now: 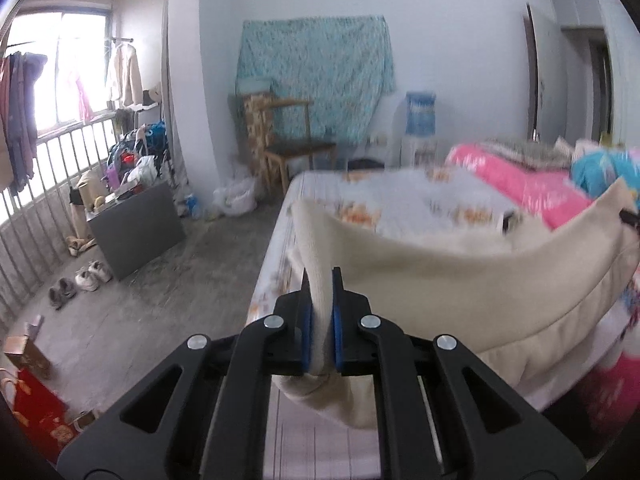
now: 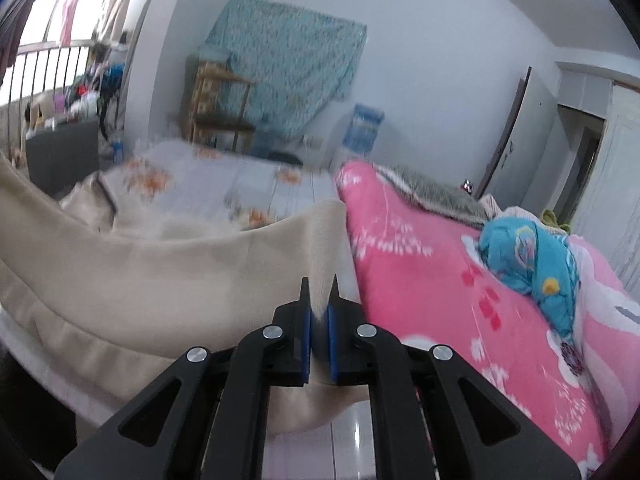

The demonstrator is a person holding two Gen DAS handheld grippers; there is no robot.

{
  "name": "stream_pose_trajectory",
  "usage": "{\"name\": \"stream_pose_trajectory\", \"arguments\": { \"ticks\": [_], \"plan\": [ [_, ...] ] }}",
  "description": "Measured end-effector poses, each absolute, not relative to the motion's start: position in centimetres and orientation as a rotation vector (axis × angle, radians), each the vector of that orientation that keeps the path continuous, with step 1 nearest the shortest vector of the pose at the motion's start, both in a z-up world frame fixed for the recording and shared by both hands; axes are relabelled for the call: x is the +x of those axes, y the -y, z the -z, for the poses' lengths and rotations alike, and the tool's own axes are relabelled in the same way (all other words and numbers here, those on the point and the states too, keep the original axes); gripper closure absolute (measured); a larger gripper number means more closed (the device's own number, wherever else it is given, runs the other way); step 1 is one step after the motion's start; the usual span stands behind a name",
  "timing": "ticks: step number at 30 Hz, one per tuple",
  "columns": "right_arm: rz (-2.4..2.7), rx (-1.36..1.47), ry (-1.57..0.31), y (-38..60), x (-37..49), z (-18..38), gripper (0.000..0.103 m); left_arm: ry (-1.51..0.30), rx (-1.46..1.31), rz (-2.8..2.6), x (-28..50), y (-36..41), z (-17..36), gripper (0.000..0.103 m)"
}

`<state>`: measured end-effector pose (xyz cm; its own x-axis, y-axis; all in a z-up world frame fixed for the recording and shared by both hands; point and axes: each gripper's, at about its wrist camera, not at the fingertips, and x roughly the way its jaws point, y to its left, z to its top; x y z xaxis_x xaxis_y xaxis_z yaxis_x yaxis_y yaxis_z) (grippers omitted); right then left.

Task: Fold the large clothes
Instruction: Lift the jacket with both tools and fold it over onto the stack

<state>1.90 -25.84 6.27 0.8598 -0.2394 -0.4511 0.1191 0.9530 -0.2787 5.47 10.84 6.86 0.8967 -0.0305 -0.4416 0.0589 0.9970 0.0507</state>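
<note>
**Fingers clamped on both corners, cream garment off the bed**

Fingers first: the left gripper (image 1: 320, 280) is pinched tight on a bunched corner of the cream garment (image 1: 460, 280), cloth squeezed between the blue pads (image 1: 306, 332). The right gripper (image 2: 319, 288) is clamped the same way on the opposite corner, fabric running straight up out of its fingers.

Biggest thing ahead of both pairs of fingers is the bed (image 1: 360, 196), its floral sheet showing beyond the cloth. To the right of the right fingers, touching the garment's edge, lies a pink quilt (image 2: 440, 264) with a blue bundle (image 2: 528, 264) on top.

Between the two grips the garment sags in a long curve, its far part apparently resting on the sheet. That reads as the lift-and-spread step, an edge held taut at both ends. Next, I'd judge, calls for carrying that edge forward over the far part, both sides level, without dragging onto the quilt.
</note>
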Motion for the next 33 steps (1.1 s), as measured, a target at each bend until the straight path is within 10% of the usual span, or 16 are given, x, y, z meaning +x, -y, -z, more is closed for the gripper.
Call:
{"name": "stream_pose_trajectory", "arguments": {
  "ticks": [9,17,33],
  "plan": [
    [0.148,-0.177,-0.476,28.0,14.4,-8.1,0.096,-0.512,-0.031,0.083,19.4,-12.9,-7.6,0.095],
    [0.094,-0.070,-0.806,30.6,27.0,-0.4,0.086,-0.910,0.003,0.034,31.5,-13.2,2.2,0.088],
    [0.028,0.080,-1.002,32.8,25.8,3.7,0.087,-0.991,-0.230,0.183,30.1,-15.0,4.9,0.081]
  ]
}}
